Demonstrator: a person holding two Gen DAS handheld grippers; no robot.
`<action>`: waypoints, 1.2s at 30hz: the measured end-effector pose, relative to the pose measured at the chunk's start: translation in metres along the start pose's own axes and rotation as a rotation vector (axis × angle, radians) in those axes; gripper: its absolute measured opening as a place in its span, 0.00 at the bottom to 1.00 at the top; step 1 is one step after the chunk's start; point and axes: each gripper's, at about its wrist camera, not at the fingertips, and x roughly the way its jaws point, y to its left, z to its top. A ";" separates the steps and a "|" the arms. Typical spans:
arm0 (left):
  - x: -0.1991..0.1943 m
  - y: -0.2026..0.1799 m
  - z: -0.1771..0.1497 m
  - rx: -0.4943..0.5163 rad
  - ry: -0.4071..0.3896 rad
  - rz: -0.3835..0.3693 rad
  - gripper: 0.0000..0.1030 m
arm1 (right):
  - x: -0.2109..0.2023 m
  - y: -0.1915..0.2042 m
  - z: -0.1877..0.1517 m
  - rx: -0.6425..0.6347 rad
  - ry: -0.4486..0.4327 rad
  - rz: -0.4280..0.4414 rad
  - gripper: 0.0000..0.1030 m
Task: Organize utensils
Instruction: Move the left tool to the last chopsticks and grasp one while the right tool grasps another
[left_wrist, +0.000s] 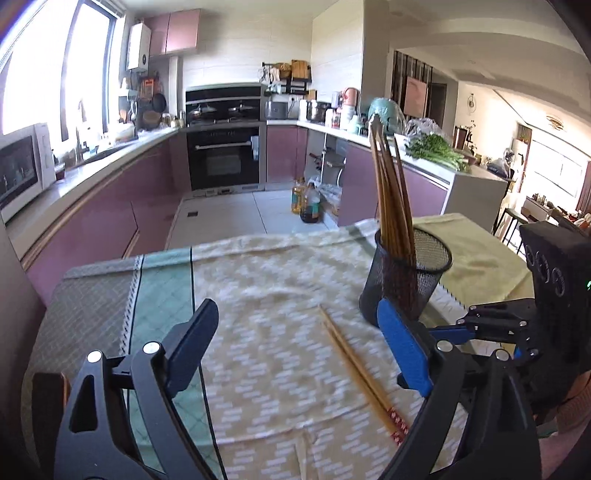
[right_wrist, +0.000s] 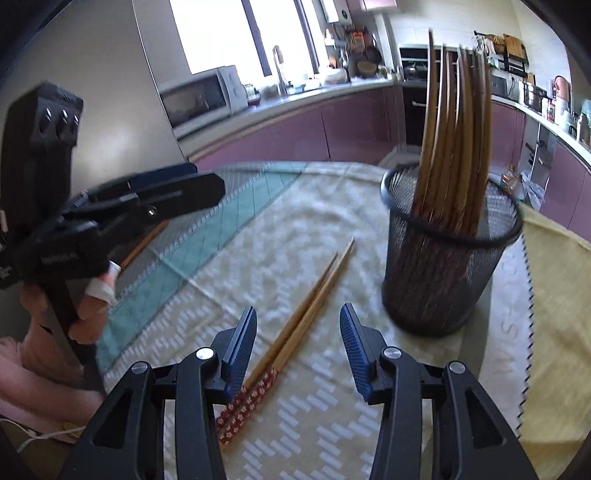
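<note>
Right wrist view: chopsticks (right_wrist: 295, 325) lie untouched between the spread-apart right gripper (right_wrist: 297, 332) fingers.

— Surface? 
— Table under a patterned cloth (right_wrist: 303, 417), yellow cloth (right_wrist: 554, 295) at three o'clock.
— Resting on it? 
— Mesh cup (right_wrist: 443, 280) at one o'clock; chopstick pair (right_wrist: 303, 310) centre, apparently touching each other.
</note>
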 end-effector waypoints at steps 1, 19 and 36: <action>0.002 0.002 -0.004 -0.011 0.015 -0.006 0.83 | 0.005 0.001 -0.003 0.003 0.016 -0.005 0.43; 0.021 0.009 -0.038 -0.050 0.125 -0.032 0.77 | 0.016 0.007 -0.026 0.008 0.083 -0.070 0.37; 0.053 -0.023 -0.050 0.050 0.249 -0.119 0.64 | 0.007 -0.017 -0.028 0.082 0.091 -0.056 0.28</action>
